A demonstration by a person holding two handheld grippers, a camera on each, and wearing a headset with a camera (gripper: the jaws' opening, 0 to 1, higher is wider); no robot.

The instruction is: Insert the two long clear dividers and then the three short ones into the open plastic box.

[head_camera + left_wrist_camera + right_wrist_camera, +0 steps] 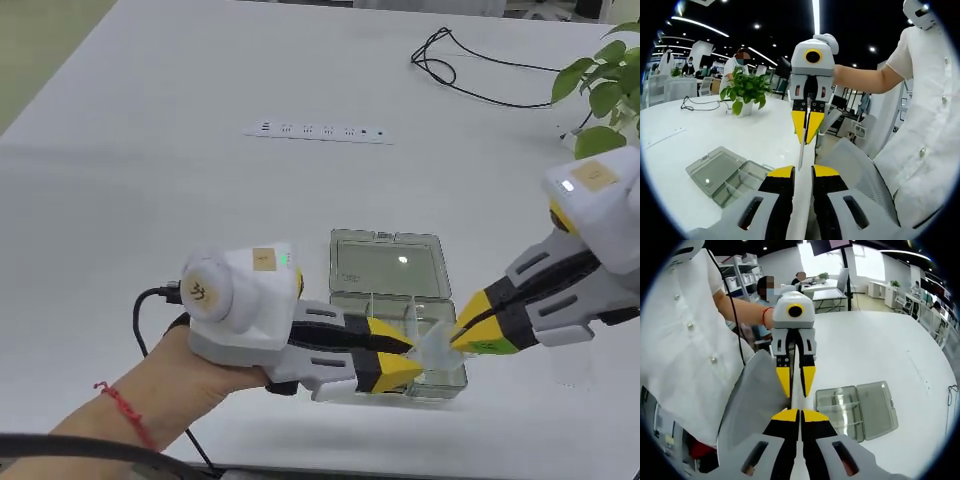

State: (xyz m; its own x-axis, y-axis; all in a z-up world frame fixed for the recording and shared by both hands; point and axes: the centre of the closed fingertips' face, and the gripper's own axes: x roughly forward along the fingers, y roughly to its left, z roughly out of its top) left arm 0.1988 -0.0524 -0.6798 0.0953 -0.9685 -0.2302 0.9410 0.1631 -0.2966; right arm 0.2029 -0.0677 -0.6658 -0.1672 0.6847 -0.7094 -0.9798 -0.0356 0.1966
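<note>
The open clear plastic box lies on the white table, lid flat at the back and base toward me, with some partitions standing in the base. A small clear divider hangs just above the base's front right corner. My left gripper comes in from the left and is shut on one end of it. My right gripper comes in from the right and is shut on the other end. In the left gripper view the divider runs edge-on from my left gripper up to the right gripper, with the box at lower left.
A white power strip lies at mid table, a looped black cable behind it, and a potted plant at the right edge. A grey chair and the person's white shirt sit at the table's near edge.
</note>
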